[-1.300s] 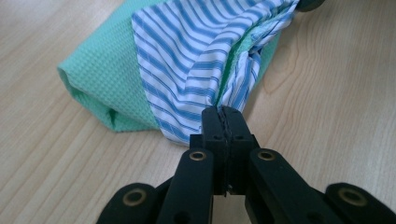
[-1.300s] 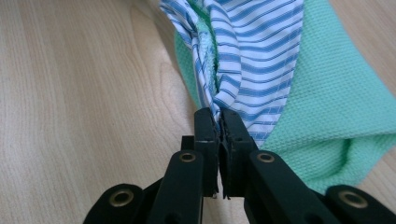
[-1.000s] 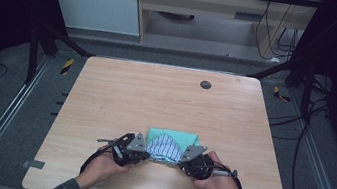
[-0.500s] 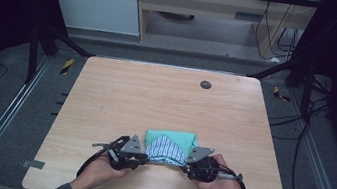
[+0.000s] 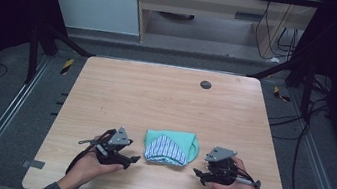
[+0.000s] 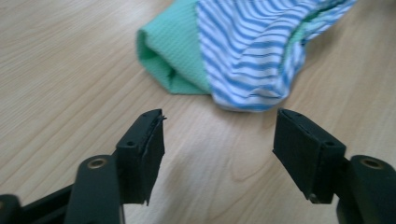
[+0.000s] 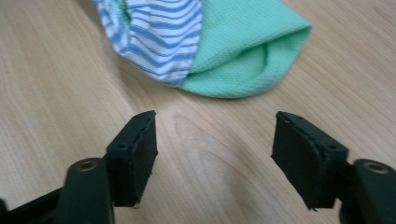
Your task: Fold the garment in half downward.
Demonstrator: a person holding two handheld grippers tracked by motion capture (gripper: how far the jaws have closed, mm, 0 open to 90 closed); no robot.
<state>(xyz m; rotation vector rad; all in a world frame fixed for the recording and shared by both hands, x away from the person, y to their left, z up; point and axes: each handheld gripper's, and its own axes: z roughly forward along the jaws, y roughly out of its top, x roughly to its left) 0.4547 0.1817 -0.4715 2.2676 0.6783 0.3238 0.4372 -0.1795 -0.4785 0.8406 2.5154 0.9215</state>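
Resting near the front edge of the pale wooden tabletop (image 5: 166, 94), three elements lay in a row when read from left to right in the high view. At left, the left tongs (image 5: 132, 158), black with a grey three-cornered plate on top, were held in the person's left hand (image 5: 90, 164) and pointed rightward toward the cloth. Their jaws had just been opening and stood well apart, with bare wood and nothing else between them; in the left gripper view the left tongs (image 6: 219, 135) framed a clear gap, and the cloth lay just beyond the jaw tips, not touching them.

At centre lay the folded mint-green waffle-weave cloth with a blue-and-white striped panel (image 5: 170, 147), flat on the tabletop, between the two tongs and apart from both. The striped panel sat on top of the green layer, toward the person's side.

At right, the right tongs (image 5: 199, 173), held in the person's right hand (image 5: 238, 188), pointed leftward toward the cloth. Their jaws had likewise just been opening and stood wide, gripping nothing; in the right gripper view the right tongs (image 7: 214, 133) showed bare wood between the pads, with the cloth (image 7: 224, 46) lying a little beyond them.

A small dark round disc (image 5: 205, 84) sat near the far edge of the tabletop, well apart from the cloth.
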